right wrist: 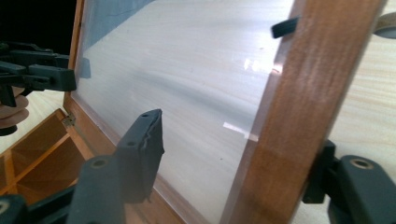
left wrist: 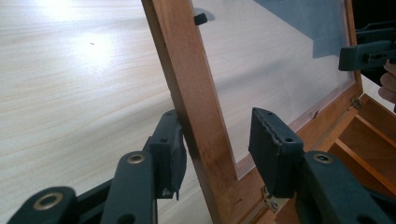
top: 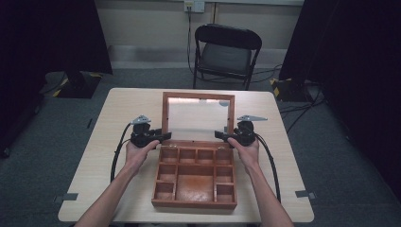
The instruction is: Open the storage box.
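**Lid upright, one gripper at each side rail**

Nearest the high camera we see the person's two forearms entering at 6 o'clock, each hand carrying a black two-jaw gripper. On the pale wooden table (top: 118, 106) sits a reddish-brown wooden box with many compartments (top: 195, 177), its glass-panelled wooden lid (top: 197, 117) standing raised at the box's 12 o'clock edge.

We note the left gripper (top: 161, 137) at the lid's 9 o'clock rail. In the left gripper view the rail (left wrist: 194, 100) stands between the jaws: one pad lies against its outer face, the other pad (left wrist: 271, 147) stands clear on the glass side, so nothing is clamped.

We note the right gripper (top: 222, 135) at the 3 o'clock rail (right wrist: 299, 112). Its jaws straddle that rail with a plain gap on the glass side, again unclamped.
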The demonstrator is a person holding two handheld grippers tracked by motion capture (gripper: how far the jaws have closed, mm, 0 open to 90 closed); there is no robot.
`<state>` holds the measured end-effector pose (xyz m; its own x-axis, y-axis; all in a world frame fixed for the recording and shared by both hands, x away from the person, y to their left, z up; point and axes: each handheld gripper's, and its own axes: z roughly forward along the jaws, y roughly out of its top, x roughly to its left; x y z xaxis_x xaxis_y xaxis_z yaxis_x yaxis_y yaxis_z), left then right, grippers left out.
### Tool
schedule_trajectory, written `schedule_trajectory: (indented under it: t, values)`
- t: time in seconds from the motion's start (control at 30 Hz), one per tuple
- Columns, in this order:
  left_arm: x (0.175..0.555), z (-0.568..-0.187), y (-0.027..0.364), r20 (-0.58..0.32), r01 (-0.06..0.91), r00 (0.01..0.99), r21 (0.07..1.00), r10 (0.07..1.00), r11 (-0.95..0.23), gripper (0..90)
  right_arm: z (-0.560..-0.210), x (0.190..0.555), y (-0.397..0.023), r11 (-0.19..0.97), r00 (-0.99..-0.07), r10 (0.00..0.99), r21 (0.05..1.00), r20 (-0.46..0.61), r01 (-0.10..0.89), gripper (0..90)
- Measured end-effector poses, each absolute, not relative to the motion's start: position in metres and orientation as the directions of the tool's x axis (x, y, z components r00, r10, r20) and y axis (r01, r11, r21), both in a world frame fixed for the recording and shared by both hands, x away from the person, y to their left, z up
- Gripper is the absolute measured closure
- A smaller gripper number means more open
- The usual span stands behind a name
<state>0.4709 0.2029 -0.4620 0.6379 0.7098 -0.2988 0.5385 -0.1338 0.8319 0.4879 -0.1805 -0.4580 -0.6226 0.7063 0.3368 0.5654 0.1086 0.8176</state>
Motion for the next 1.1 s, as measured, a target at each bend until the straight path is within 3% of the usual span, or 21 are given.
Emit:
schedule_trajectory:
  t: [0.47, 1.1]
  values:
    - [0.475, -0.469, 0.202, -0.336, 0.576, 0.633, 0.806, 0.698, -0.134, 47.9, -0.469, 0.494, -0.178, 0.102, -0.599, 0.706, 0.782, 0.379, 0.615, 27.7]
    - [0.478, -0.477, 0.207, -0.38, 0.614, 0.616, 0.781, 0.69, -0.118, 48.5, -0.478, 0.498, -0.181, 0.094, -0.551, 0.742, 0.755, 0.382, 0.649, 18.5]
